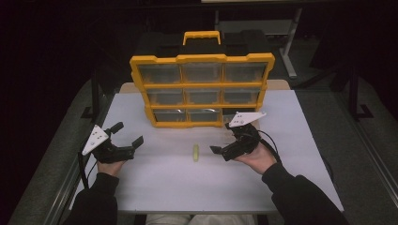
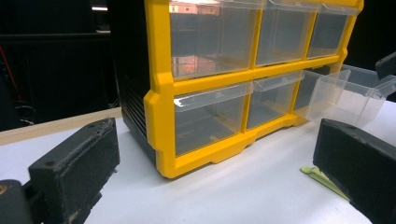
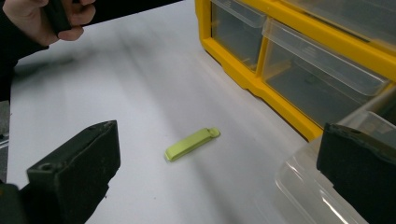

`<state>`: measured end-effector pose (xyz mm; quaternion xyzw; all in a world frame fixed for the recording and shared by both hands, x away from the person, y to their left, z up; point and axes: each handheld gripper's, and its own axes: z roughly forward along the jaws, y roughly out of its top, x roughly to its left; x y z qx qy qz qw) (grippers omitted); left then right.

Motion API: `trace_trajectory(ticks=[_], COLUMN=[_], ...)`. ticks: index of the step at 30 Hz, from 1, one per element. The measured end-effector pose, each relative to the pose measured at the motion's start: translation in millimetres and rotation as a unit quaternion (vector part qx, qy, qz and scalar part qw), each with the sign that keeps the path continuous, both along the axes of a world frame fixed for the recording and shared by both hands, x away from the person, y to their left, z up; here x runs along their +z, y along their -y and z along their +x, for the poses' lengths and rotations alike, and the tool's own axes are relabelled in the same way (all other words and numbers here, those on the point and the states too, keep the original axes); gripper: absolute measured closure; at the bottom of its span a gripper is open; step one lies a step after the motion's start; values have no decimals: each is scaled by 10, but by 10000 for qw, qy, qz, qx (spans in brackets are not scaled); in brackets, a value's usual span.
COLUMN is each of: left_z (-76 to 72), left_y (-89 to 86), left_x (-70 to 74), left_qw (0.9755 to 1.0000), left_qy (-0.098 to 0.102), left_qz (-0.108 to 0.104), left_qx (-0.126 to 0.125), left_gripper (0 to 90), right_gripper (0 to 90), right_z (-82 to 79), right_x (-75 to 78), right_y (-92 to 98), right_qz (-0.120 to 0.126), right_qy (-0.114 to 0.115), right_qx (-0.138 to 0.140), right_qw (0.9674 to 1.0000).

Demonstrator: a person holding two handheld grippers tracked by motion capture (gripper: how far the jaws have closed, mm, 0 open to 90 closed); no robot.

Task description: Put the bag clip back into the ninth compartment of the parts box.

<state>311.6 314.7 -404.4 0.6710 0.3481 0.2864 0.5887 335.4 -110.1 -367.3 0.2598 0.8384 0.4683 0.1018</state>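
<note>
Lying flat on the white tabletop (image 1: pixel 155 187), a small yellow-green clip (image 1: pixel 195 153) rests near the middle, a little toward the near edge, with bare surface all around it. In the right gripper view it is a slim, flat strip with a rounded nub at one end, pointing toward the yellow organiser (image 1: pixel 202 89).

The right hand-held gripper (image 1: pixel 224 144) hovers just beside the clip on its right, jaws spread wide and holding nothing; its own view shows the clip between and beyond the two black jaws, apart from both. The person's right hand (image 1: pixel 257 157) grips it from the near-right side.

The left hand-held gripper (image 1: pixel 126 134) sits toward the left edge of the tabletop, well apart from the clip, jaws likewise spread and empty. The person's left hand (image 1: pixel 109 166) holds it low over the surface, and it faces the organiser's lower-left corner.

The organiser stands upright at the far edge, a yellow frame with three rows of clear drawers and a yellow carry handle (image 1: pixel 202 36) on top. The bottom-right drawer (image 2: pixel 348 93) is pulled out toward the near side, open and see-through, close by the right hand-held gripper. The other drawers sit flush in the frame.
</note>
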Motion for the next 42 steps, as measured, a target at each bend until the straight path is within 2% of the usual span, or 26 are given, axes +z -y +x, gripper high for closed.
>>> trace_trajectory(ticks=[10,22,42], left_z=[-1,1,4], left_y=[-1,-4,0], left_x=[3,3,-1], left_qw=[10000,10000,10000], left_qy=[12,14,13], left_qz=[-3,4,-6], left_qx=[3,1,-7], left_gripper=[1,2,2], right_gripper=[0,0,0], right_z=[55,101,182], right_x=[-5,10,-97], right_y=[-199,-361,-606], right_qz=[-155,-194,-370], right_qy=[-95,-105,-210], right_qx=[151,212,272], right_qw=[9997,9995,9987])
